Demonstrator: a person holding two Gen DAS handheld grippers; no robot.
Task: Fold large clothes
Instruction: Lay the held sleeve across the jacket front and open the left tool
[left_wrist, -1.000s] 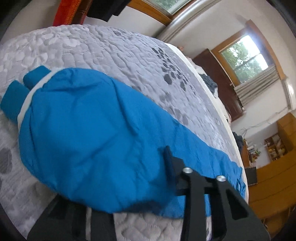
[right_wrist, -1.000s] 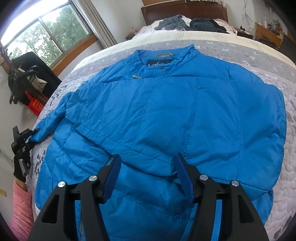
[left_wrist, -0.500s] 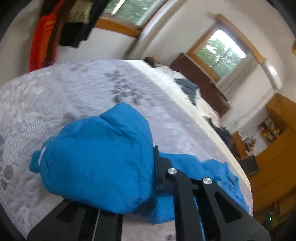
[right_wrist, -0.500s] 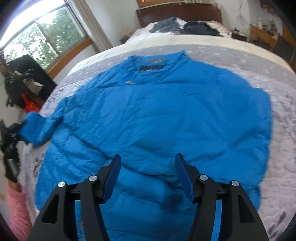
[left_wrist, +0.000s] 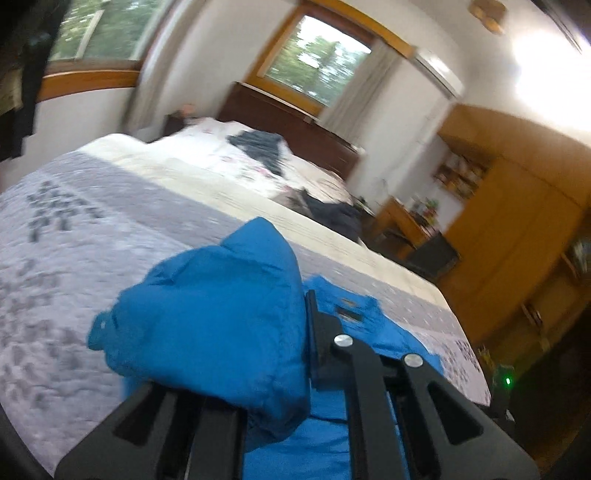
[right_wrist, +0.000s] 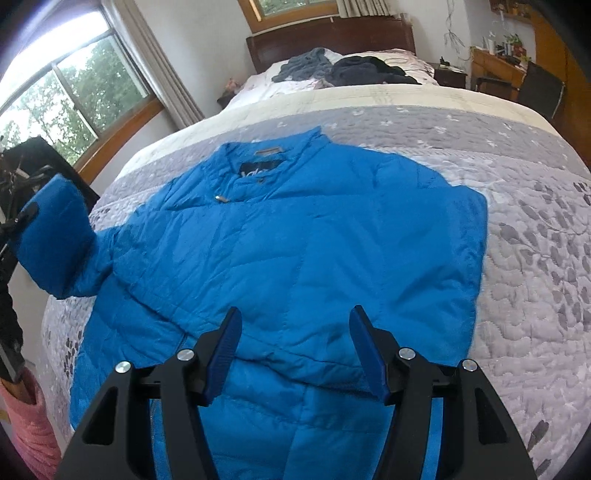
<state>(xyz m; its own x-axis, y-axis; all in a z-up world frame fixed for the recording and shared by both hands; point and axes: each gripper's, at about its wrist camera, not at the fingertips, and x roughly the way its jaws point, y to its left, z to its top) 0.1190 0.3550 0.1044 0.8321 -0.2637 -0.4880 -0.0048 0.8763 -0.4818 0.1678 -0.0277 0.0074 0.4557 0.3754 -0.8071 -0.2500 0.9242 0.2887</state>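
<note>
Grey quilted bed (right_wrist: 517, 229) carries the blue jacket (right_wrist: 314, 251), spread flat, collar far. Folding has barely begun: left claw (left_wrist: 295, 347) pinches the lifted sleeve (right_wrist: 55, 240); right claw (right_wrist: 295, 347) hangs spread, empty, above the hem.

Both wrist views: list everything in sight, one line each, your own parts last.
jacket: one, blue, flat on the quilt
sleeve: one, blue, lifted at the jacket's side
quilt: one, grey, covering the bed
clothes: a pile, dark, by the headboard
headboard: one, dark wood, far end
desk: one, wooden, beyond the bed
pink sleeve: one, lower corner
left tongs: shut on sleeve
right tongs: open above the jacket
</note>
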